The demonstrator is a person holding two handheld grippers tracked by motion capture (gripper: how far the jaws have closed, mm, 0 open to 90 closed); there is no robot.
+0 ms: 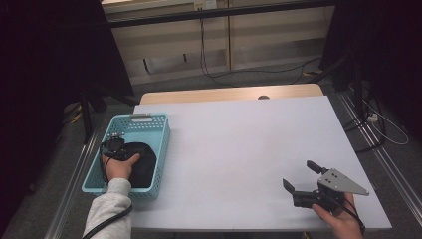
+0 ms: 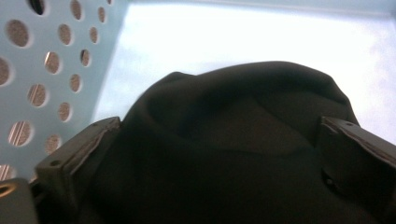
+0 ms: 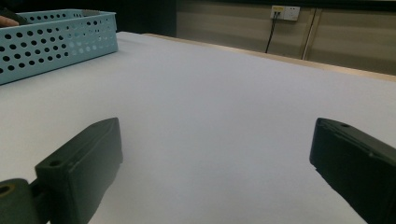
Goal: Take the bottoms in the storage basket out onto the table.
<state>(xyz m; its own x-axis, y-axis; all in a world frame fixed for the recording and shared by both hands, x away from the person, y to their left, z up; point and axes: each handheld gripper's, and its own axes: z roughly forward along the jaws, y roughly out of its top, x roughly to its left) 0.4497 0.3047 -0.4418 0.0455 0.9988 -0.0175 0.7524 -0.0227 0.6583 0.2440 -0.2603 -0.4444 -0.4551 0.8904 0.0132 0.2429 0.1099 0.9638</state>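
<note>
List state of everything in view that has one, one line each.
left tongs: open, jaws either side of the black cloth, down inside the basket
right tongs: open, nothing between the jaws, over bare table
black cloth: bunched up, lying in the basket
blue basket: upright at the table's left edge, holding the cloth
table: white top

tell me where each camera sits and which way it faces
High view: above the person's side, looking forward and down at the table; both forearms show.
Left gripper view: on the left hand-held gripper, inside the blue basket, jaws around black cloth.
Right gripper view: on the right hand-held gripper, low over the table; shares the basket with both.
</note>
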